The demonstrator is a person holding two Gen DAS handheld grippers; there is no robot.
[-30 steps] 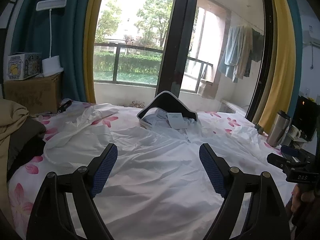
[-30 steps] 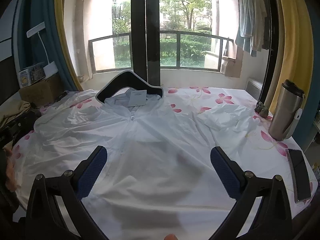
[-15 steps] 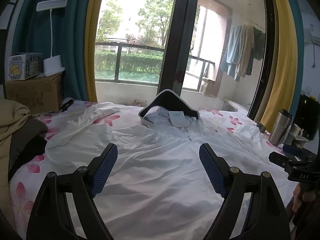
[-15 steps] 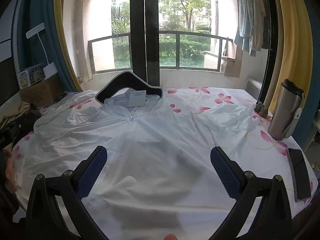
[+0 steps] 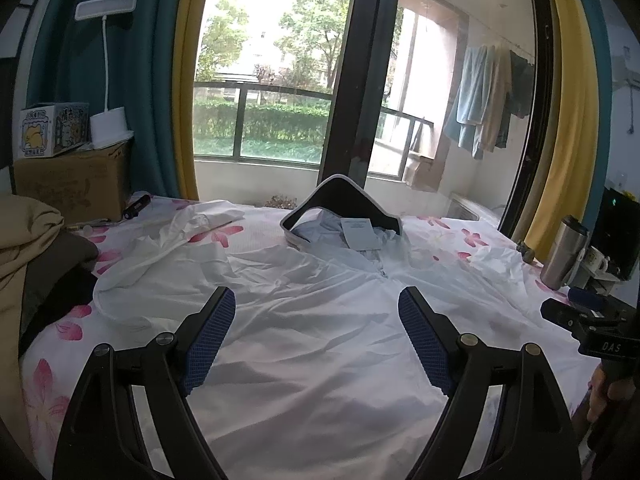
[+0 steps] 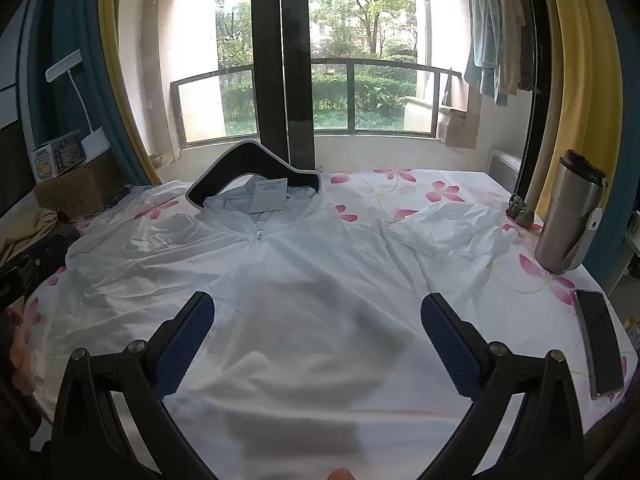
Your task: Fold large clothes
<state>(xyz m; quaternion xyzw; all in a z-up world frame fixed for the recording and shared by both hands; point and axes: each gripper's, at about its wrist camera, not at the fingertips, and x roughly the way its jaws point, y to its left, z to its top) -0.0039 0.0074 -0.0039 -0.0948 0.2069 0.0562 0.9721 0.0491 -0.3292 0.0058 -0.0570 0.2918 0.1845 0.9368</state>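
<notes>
While hovering over bed (image 6: 460, 184), both sets of jaws wide apart, gripping nothing: left gripper (image 5: 316, 336), right gripper (image 6: 316, 340). White jacket (image 6: 304, 280) spread flat face-up, zipped, sleeves out sideways, hood toward window. No fold made yet; sleeves, body all pending.

Probably home bedroom: floral bedsheet (image 6: 440, 192), curtains (image 6: 576, 80).

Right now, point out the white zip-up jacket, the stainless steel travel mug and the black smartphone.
White zip-up jacket (image 6: 304, 288): right wrist view, middle of its front panel.
Stainless steel travel mug (image 6: 568, 224): right wrist view, middle of its metal body.
Black smartphone (image 6: 600, 340): right wrist view, centre of its dark screen.
</notes>
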